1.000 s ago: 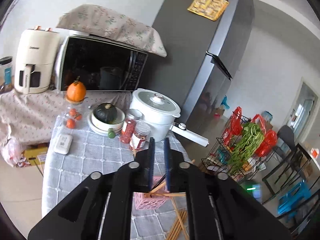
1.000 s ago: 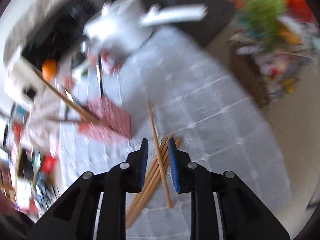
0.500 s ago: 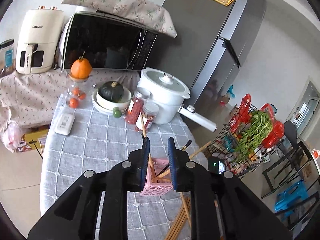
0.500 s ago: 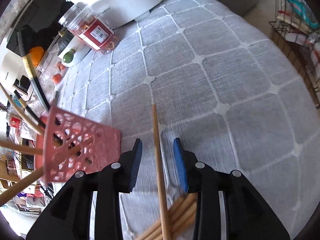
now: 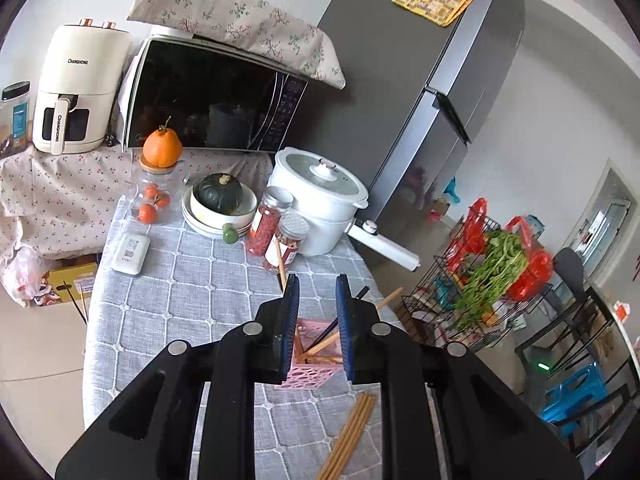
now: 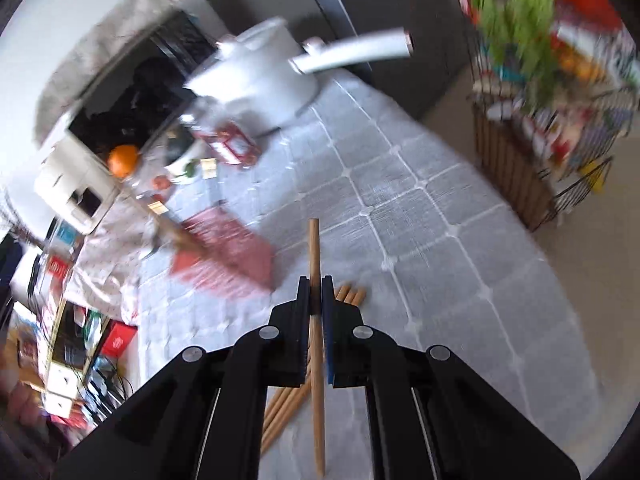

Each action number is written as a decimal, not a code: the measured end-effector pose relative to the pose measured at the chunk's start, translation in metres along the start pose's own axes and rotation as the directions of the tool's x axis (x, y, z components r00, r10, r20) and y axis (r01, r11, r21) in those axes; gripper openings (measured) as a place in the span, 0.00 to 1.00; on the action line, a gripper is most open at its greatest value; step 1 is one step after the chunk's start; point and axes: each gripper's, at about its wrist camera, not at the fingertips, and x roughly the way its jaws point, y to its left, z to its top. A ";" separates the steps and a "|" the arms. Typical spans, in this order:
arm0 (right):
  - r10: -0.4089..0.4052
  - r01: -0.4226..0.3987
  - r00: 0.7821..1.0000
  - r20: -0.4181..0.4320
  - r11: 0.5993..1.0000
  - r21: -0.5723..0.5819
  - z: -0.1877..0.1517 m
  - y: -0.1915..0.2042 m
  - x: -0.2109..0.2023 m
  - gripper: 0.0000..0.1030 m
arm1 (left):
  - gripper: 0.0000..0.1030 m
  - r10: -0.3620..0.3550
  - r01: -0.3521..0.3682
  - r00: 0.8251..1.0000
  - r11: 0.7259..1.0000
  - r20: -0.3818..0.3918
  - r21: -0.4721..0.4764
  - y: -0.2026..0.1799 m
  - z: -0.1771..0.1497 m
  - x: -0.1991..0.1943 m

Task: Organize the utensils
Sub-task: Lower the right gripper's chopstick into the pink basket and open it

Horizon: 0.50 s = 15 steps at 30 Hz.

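A pink perforated basket (image 5: 310, 378) stands on the grey checked tablecloth (image 5: 192, 304) with several chopsticks (image 5: 326, 340) leaning out of it. My left gripper (image 5: 318, 280) hovers just above the basket, its blue pads a narrow gap apart and pressing on nothing. In the right wrist view the basket (image 6: 224, 256) is blurred, to the left. My right gripper (image 6: 315, 282) is shut on one wooden chopstick (image 6: 314, 248), which points up and away and is lifted off the cloth. Several loose chopsticks (image 6: 350, 294) lie under it and also show in the left wrist view as a bundle of chopsticks (image 5: 352, 428).
At the back of the table stand a white pot (image 5: 320, 200) with a long handle, two red-filled jars (image 5: 266, 220), a bowl with a dark squash (image 5: 220, 200) and a small white box (image 5: 130, 252). A wire rack with greens (image 5: 492, 280) stands off the table's right edge.
My right gripper has closed on the single chopstick and raised it from the pile. My left gripper's pads have parted slightly and stay over the basket.
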 end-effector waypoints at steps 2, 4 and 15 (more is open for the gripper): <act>-0.013 0.014 1.000 0.022 0.999 -0.046 -0.011 0.020 -0.032 0.06 | 0.17 -0.009 0.009 1.000 1.000 0.010 -0.008 0.001 0.002 -0.006; -0.023 0.026 0.999 0.039 0.996 -0.086 -0.022 0.043 -0.060 0.06 | 0.17 -0.022 0.022 1.000 1.000 0.016 -0.021 0.004 0.003 -0.013; -0.009 0.038 0.978 0.207 0.990 -0.138 0.025 0.144 -0.139 0.06 | 0.17 -0.057 0.063 0.996 0.992 0.062 -0.107 0.032 0.018 -0.042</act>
